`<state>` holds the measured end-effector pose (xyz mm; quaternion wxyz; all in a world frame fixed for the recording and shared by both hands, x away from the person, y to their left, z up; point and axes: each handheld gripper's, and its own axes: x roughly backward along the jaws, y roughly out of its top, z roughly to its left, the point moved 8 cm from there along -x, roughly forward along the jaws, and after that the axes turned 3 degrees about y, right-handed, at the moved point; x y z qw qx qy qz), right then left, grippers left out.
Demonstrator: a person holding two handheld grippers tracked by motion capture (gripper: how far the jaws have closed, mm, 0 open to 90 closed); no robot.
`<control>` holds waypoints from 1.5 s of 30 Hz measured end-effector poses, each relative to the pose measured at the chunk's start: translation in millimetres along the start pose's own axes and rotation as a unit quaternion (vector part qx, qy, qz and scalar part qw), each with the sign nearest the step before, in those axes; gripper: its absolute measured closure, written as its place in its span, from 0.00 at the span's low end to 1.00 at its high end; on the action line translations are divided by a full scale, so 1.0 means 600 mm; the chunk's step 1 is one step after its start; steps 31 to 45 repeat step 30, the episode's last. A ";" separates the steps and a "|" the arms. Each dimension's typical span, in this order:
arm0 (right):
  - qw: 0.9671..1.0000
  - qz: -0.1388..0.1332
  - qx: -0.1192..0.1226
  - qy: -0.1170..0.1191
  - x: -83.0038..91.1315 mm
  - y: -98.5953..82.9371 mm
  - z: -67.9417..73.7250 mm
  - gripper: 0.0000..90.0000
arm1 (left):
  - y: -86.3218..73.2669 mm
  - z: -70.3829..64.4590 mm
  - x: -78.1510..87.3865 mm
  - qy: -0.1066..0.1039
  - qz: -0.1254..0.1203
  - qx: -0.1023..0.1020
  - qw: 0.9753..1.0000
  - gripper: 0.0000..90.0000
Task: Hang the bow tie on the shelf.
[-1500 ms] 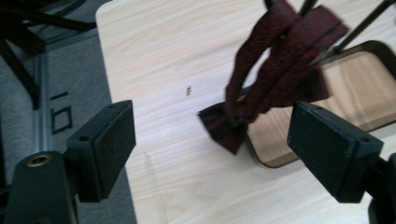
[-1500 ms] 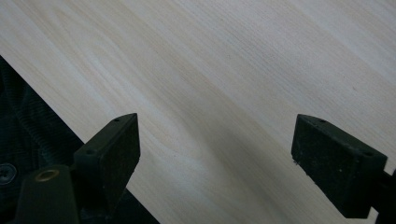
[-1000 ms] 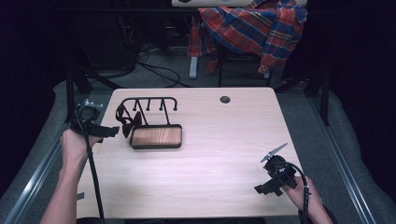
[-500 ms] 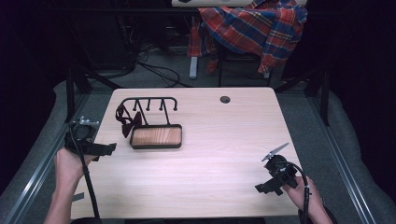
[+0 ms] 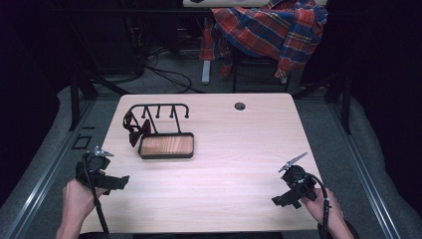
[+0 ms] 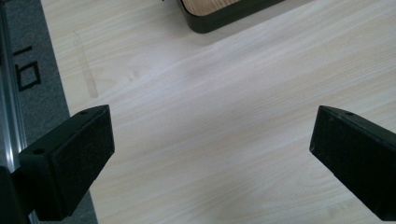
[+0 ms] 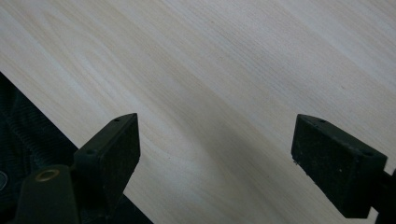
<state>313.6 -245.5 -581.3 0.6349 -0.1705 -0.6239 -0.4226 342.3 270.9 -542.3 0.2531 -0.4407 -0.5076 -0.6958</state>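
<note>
Two handheld grippers hover at the near edge of a pale wooden table [image 5: 234, 149], each with its jaws spread wide and nothing between them. The left gripper [image 5: 117, 182] sits at the table's near left corner; ahead of its jaws and a little to one side stands a black rack with a wooden tray base [image 5: 165, 145], whose corner also shows beyond the jaws in the left gripper view [image 6: 224, 14]. A dark red bow tie [image 5: 136, 130] hangs from the hooked rail at the rack's end nearest that gripper, resting against the frame. The right gripper [image 5: 283, 199] waits well apart from both, over bare wood. The bow tie looks light, soft and limp, likely to slump or slide off its hook if nudged; its narrow centre knot seems the surest place to pinch, rather than a floppy wing or the strap.
</note>
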 end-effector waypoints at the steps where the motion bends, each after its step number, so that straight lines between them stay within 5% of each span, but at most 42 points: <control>1: 1.000 0.002 0.002 0.001 0.000 0.000 0.000 0.17 | -0.004 -0.003 -0.003 -0.003 0.006 0.002 1.000 0.00; 13: 1.000 0.003 0.006 -0.004 0.000 0.000 0.001 0.17 | -0.047 -0.027 -0.022 -0.009 0.037 -0.002 0.999 0.00; 17: 1.000 -0.005 0.004 -0.003 -0.003 0.001 0.003 0.17 | -0.051 -0.031 -0.026 -0.011 0.030 0.003 0.999 0.00; 22: 1.000 0.003 0.007 -0.001 -0.002 0.000 0.003 0.17 | -0.060 -0.040 -0.035 -0.022 0.034 -0.023 0.999 0.00; 45: 1.000 0.008 0.008 0.000 -0.001 -0.001 0.000 0.17 | -0.060 -0.035 -0.040 -0.024 0.032 -0.026 0.999 0.00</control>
